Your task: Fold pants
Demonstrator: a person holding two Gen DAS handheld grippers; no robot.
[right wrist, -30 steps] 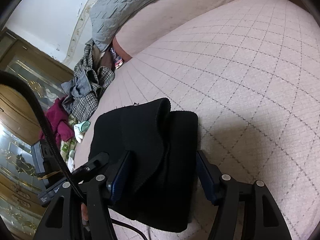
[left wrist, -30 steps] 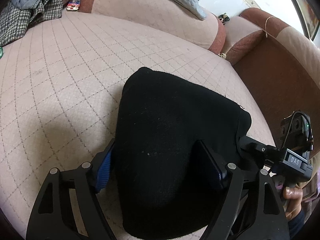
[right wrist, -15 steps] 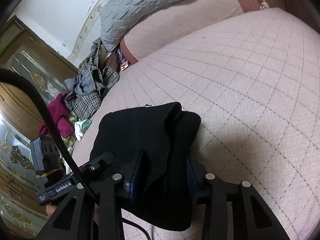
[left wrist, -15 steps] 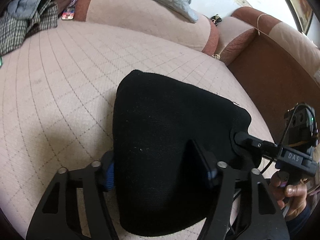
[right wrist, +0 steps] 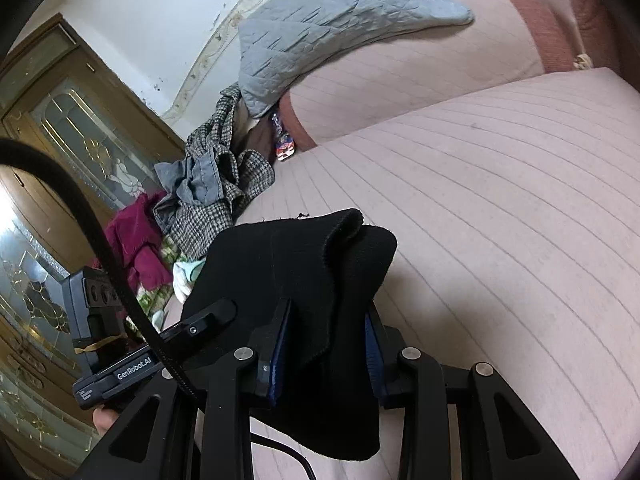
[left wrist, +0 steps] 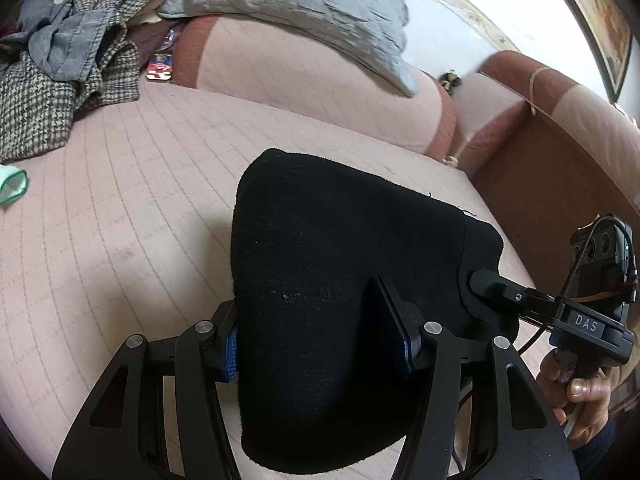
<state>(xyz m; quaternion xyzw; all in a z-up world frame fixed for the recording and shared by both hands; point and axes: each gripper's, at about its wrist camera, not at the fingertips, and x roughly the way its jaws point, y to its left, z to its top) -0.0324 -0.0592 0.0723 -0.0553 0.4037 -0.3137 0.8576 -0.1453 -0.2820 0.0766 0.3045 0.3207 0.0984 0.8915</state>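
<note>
A: Both grippers grip the black pants [left wrist: 336, 280], a folded bundle on the pink quilted sofa seat [left wrist: 132, 216]. Left gripper [left wrist: 320, 340]: fingers closed onto the near part of the bundle. Right gripper [right wrist: 326, 344]: fingers pinched narrow on a thick edge.

B: Judgement on the step?

A: Likely carrying or setting down the fold. Keep both grips level and move together, so the layers do not slide apart; release only once the bundle lies flat.

B: Unclear items?

A: Black cloth hides its own layers, so the fold count cannot be told. Bundle's near end is cut off behind the fingers. Whether it is lifted or resting: cannot tell.
</note>
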